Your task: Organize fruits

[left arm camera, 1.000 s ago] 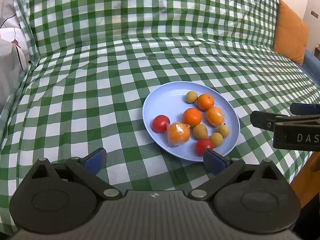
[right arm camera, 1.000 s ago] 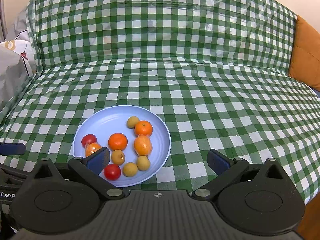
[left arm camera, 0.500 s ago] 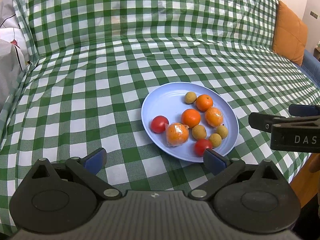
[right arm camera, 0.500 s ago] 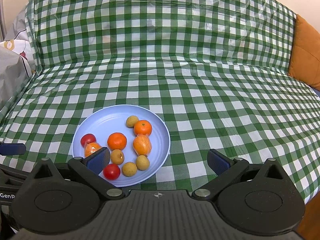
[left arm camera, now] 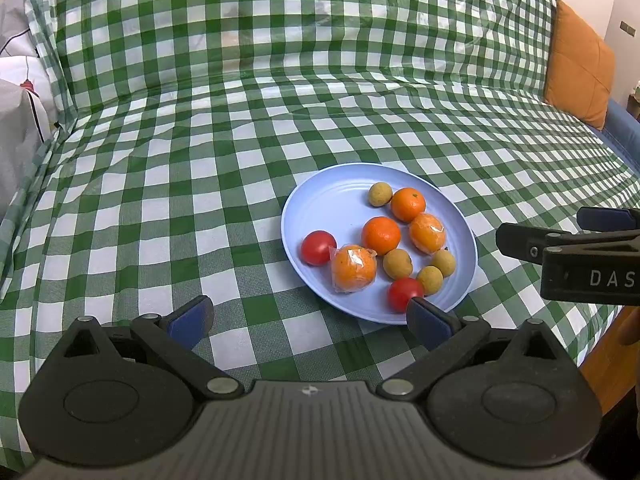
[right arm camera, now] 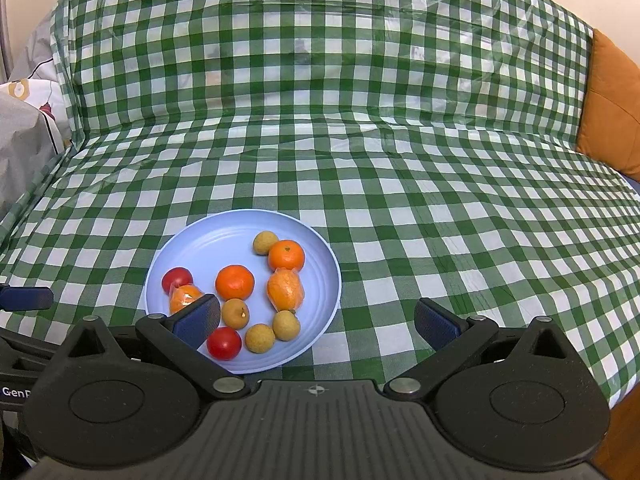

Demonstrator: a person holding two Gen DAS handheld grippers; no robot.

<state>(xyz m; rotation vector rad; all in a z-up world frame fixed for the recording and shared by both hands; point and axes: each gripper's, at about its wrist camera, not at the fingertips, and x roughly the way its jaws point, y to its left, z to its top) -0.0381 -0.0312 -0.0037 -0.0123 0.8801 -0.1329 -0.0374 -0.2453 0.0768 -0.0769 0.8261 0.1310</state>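
The left claw (left arm camera: 307, 320) hovers with its two blue-padded fingers spread wide and nothing between them, low over the green-and-white checked plastic cloth (left arm camera: 168, 184) that covers a sofa-like seat. Its right finger tip sits just at the near rim of the round pale-blue plate (left arm camera: 332, 208). The right claw (right arm camera: 318, 318) is likewise spread and empty, its left finger overlapping the plate's near-left edge in the right wrist view.

All the fruit lies on the plate: two red tomatoes (left arm camera: 318, 247), two bare orange mandarins (left arm camera: 381, 235), two mandarins in clear plastic wrap (left arm camera: 353, 268), and four small tan round fruits (left arm camera: 397, 264). An orange cushion (left arm camera: 580, 68) stands at the far right end of the seat, well apart from the plate.
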